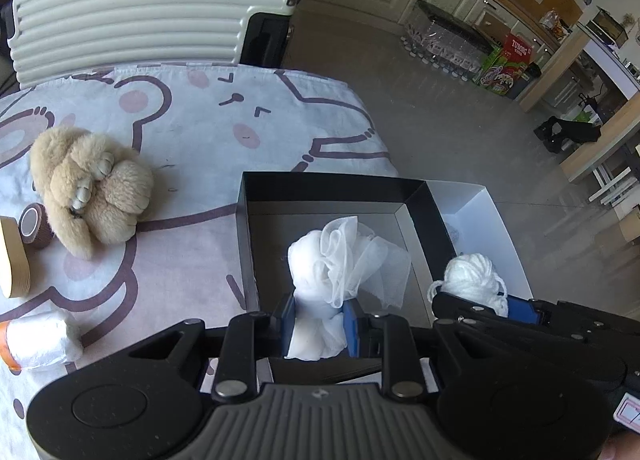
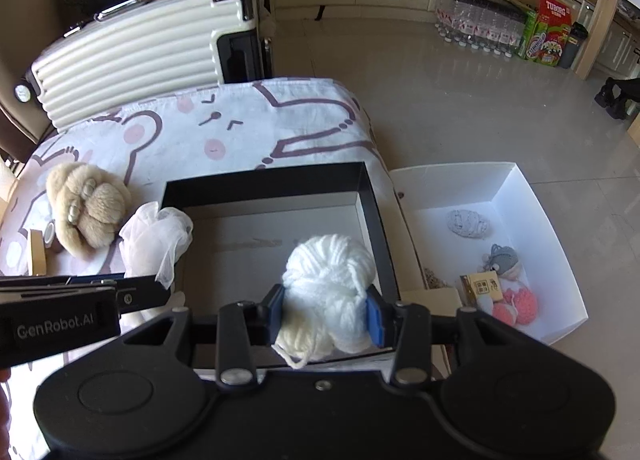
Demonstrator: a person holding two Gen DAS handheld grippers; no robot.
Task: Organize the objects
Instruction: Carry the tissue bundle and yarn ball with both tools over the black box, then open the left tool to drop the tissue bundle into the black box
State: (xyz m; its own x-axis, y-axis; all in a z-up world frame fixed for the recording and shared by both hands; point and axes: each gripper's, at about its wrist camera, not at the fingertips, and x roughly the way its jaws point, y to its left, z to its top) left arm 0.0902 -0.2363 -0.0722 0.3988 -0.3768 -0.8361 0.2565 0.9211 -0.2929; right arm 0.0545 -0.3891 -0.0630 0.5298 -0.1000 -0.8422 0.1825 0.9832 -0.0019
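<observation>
Black box (image 2: 368, 196) sits at the table's (image 1: 192, 128) right edge, centre frame in both views; its floor is bare, walls upright. White box (image 2: 532, 196) lies on the floor just right of it, holding small toys. Plush toy (image 1: 90, 188), tape roll (image 1: 34, 226) and wrapped bundle (image 1: 40, 340) occupy the table's left side, apart from the black box.

Left hand-held gripper (image 1: 318, 326) points steeply down over the black box, clenched on a white mesh puff (image 1: 344, 256). Right hand-held gripper (image 2: 324, 314), likewise angled, is grasping a white yarn ball (image 2: 328, 284), 1 loose strand hanging below.
</observation>
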